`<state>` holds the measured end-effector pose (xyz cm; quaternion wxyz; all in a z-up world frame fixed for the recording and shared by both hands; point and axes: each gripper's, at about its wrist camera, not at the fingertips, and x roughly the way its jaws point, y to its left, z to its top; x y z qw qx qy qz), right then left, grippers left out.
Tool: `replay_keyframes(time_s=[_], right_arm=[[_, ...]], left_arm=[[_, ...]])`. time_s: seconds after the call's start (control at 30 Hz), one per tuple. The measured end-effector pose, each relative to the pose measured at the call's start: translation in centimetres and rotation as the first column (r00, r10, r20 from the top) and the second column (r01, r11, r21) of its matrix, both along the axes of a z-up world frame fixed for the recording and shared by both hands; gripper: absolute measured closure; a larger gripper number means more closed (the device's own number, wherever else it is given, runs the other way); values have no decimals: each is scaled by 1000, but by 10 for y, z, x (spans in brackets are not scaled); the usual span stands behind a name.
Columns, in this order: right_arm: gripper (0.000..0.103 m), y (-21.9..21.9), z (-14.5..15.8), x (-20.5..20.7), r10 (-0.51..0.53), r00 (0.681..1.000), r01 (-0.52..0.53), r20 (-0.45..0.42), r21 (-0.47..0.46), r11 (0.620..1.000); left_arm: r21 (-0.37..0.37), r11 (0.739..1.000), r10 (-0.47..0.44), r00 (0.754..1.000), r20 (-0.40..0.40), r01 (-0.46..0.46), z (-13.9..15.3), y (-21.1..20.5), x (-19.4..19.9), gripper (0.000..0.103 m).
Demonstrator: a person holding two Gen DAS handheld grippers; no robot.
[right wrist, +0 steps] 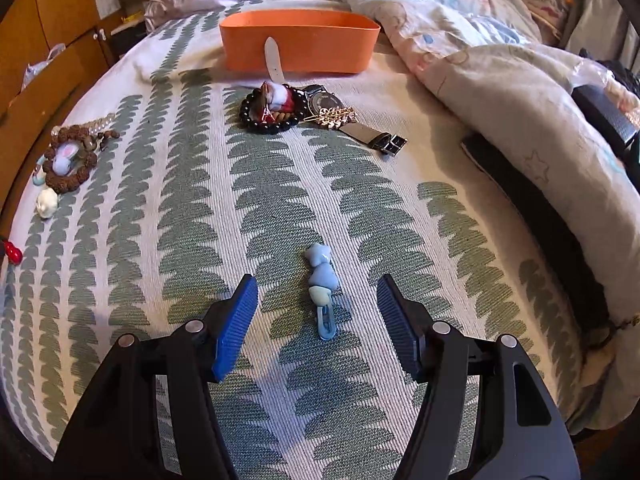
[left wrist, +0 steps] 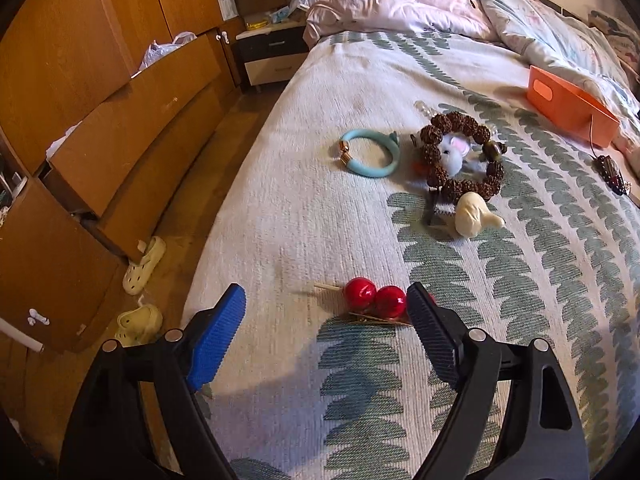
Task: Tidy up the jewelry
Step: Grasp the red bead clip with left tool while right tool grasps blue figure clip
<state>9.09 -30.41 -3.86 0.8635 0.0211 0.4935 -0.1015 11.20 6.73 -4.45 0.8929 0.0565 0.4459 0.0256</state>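
Left tongs (left wrist: 326, 308) released, red-bead hairpin (left wrist: 378, 300) at their tips; right tongs (right wrist: 316, 300) released astride blue clip (right wrist: 322, 292) on bed (right wrist: 192, 208).

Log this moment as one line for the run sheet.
left tool: open, over red bead clip | right tool: open, straddling blue hair clip | orange box: nothing placed yet seen

Two hand-held grippers, alike in build. Left gripper (left wrist: 326, 308): black plastic frame with two thick arms, teardrop cut-outs in the outer limbs, round silver rivets at the joints. Blue ribbed pad (left wrist: 216, 340) at 9 o'clock, bright in the light; matching pad at 3 o'clock, dark navy in shadow. Right gripper (right wrist: 316, 320): same black arms, same silver rivets, same blue ribbed pads (right wrist: 236, 326), finely grooved lengthwise.
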Motion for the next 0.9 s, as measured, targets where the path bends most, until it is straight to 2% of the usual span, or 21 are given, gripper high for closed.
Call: replay_keyframes(time_s=[0.33,0.57,0.7,0.8,0.87,0.9], right_arm=[[38,7,-9,10,11,999,-12,-37,-39,999],[38,3,-18,15,-2,998,1,-55,-9,1000],[41,0,-19,15,-13,998,15,-55,23,1000],[55,1,-18,14,1,999,2,-54,51,999],[70,6,-18,14,17,998,-14,-54,65,998],[73,7,-18,14,22,998,-19,-54,70,997]], left_arm=[[6,1000,1,1000,-27,-1,-12,-8,8,21],[18,1000,-6,1000,-18,6,-13,-13,9,22],[10,1000,-28,1000,-10,28,-12,-16,9,36],[-13,999,-41,999,-11,41,-12,-15,9,45],[-43,998,-52,998,-19,51,-12,-14,9,50],[-52,997,-56,998,-20,55,-12,-14,10,54]])
